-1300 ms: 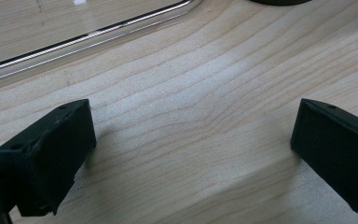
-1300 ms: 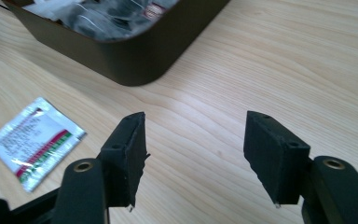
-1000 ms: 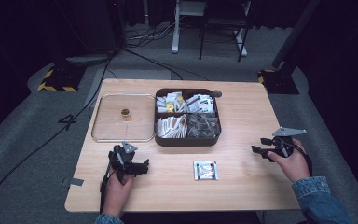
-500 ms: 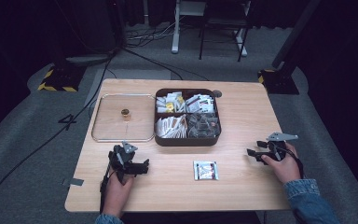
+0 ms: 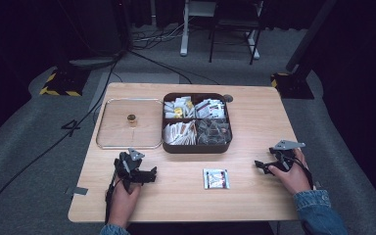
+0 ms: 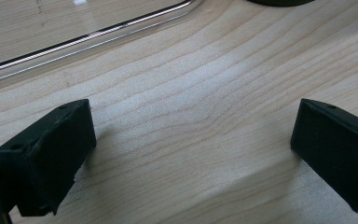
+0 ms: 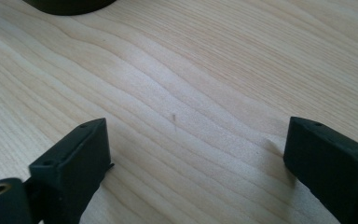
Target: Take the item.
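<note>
On the desk [image 5: 254, 205], a sachet [image 5: 216, 178] lies between both grippers.
Right gripper [image 5: 260, 166], jaws just opened and empty, should approach low; left gripper [image 5: 149, 175] rests released.

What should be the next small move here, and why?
Probably the right gripper should slide left toward the loose packet. Its jaws, just opened, stand wide over bare table, and the packet lies apart from the divided box.
</note>
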{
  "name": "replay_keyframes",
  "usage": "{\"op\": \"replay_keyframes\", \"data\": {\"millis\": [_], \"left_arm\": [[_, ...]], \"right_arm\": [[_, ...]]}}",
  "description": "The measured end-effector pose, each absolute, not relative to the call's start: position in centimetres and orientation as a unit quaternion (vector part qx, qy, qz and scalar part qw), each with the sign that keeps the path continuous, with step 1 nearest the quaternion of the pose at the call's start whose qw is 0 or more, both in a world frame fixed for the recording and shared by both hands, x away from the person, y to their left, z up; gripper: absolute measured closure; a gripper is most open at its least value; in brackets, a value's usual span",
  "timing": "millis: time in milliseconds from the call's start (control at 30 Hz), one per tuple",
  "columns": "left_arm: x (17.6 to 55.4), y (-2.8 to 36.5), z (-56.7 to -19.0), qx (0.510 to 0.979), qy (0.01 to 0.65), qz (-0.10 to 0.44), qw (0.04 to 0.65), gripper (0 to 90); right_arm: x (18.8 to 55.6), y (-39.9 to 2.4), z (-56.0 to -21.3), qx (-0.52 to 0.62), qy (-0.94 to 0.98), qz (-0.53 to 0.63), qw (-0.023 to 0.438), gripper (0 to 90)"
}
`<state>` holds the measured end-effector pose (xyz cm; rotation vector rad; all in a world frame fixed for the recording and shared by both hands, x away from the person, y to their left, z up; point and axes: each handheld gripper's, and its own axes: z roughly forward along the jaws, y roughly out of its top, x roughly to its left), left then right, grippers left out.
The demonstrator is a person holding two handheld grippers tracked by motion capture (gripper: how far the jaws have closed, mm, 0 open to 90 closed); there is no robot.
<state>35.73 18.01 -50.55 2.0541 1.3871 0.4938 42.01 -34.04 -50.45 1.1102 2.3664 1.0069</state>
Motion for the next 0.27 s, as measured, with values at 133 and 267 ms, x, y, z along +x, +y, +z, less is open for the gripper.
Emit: {"op": "replay_keyframes", "data": {"millis": [133,267], "left_arm": [[35.74,18.02,-50.55,0.775,0.523,0.186,0.302,0.3],[35.78,17.99,-50.56,0.775,0.522,0.186,0.303,0.3]], "right_arm": [[42.14,-33.86,-50.52,0.381,0.84,0.351,0.163,0.7],[42.15,-33.82,-50.54,0.373,0.844,0.351,0.159,0.0]]}}
